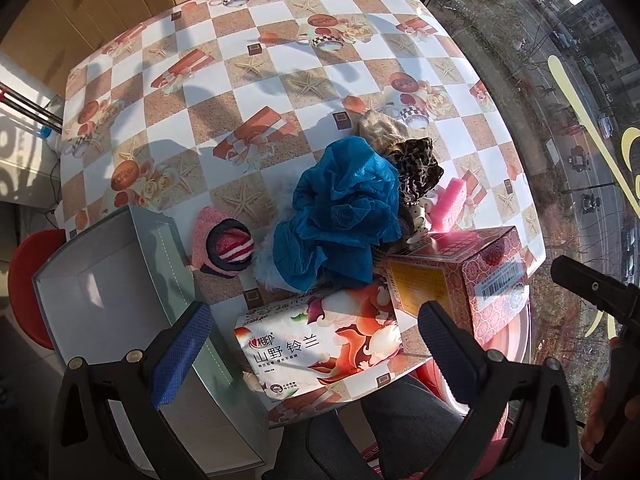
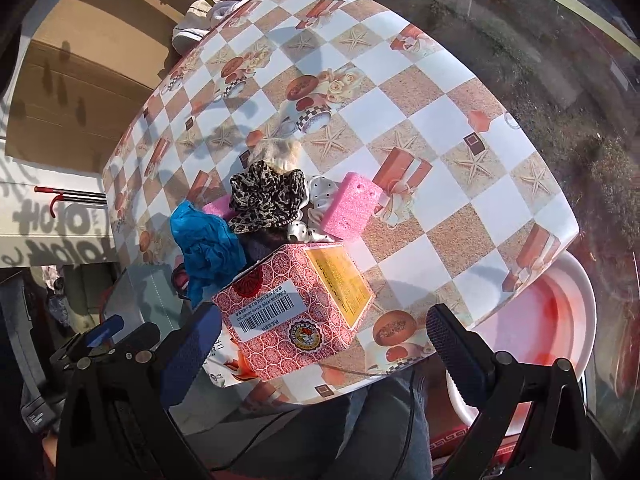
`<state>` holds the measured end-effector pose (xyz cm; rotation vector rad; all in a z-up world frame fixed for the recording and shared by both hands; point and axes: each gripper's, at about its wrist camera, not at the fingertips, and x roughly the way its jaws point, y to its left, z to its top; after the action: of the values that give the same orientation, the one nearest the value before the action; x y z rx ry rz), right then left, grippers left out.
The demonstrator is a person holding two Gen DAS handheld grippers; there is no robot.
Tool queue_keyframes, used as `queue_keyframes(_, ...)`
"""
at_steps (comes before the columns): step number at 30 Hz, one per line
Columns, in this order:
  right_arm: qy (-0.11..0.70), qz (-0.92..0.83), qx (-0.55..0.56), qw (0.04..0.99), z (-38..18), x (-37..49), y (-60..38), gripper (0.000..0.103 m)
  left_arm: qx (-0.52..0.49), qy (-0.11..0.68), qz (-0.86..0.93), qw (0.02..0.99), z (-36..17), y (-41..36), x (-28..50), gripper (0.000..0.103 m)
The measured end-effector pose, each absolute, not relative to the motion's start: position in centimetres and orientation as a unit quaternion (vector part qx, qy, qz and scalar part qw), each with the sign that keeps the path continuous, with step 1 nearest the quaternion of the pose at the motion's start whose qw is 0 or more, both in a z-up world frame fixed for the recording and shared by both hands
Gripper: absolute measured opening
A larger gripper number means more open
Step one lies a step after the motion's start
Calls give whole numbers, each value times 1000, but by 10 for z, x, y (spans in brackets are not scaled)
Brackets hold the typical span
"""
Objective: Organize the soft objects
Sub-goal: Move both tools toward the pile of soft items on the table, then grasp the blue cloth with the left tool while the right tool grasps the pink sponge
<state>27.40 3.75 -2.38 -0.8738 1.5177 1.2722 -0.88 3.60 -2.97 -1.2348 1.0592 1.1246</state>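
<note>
A heap of soft things lies mid-table: a crumpled blue cloth (image 1: 344, 216) (image 2: 208, 248), a leopard-print fabric (image 1: 418, 168) (image 2: 264, 196), a beige fluffy piece (image 1: 378, 128) (image 2: 276, 152), a pink sponge (image 1: 450, 198) (image 2: 350, 210), and a pink sock with a striped roll (image 1: 224, 246). A tissue pack (image 1: 320, 344) and a red patterned box (image 1: 460, 276) (image 2: 296, 312) sit at the near edge. My left gripper (image 1: 316, 348) hangs open above the tissue pack. Above the red box, my right gripper (image 2: 324, 344) is open too, holding nothing.
An open grey box (image 1: 104, 280) stands at the table's near left corner. The checkered tablecloth (image 1: 280, 60) (image 2: 440, 120) is bare farther back. A red stool (image 1: 28, 272) and a pink basin (image 2: 552, 320) sit below the table's sides. A window lies to the right.
</note>
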Motion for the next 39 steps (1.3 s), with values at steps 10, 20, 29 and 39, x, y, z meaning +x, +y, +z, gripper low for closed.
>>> queue_keyframes(10, 629, 491, -362, 483, -44, 306, 43, 103, -532, 457, 464, 542, -50, 65, -1, 103)
queue_keyframes(20, 638, 478, -370, 477, -61, 318, 51, 103, -556, 454, 438, 541, -77, 104, 14, 103)
queue_keyframes(29, 639, 484, -391, 453, -80, 313, 73, 103, -567, 489, 421, 512, -116, 117, 17, 60)
queue_keyframes(39, 622, 482, -483, 384, -153, 277, 128, 103, -581, 395, 524, 481, -94, 161, -73, 74)
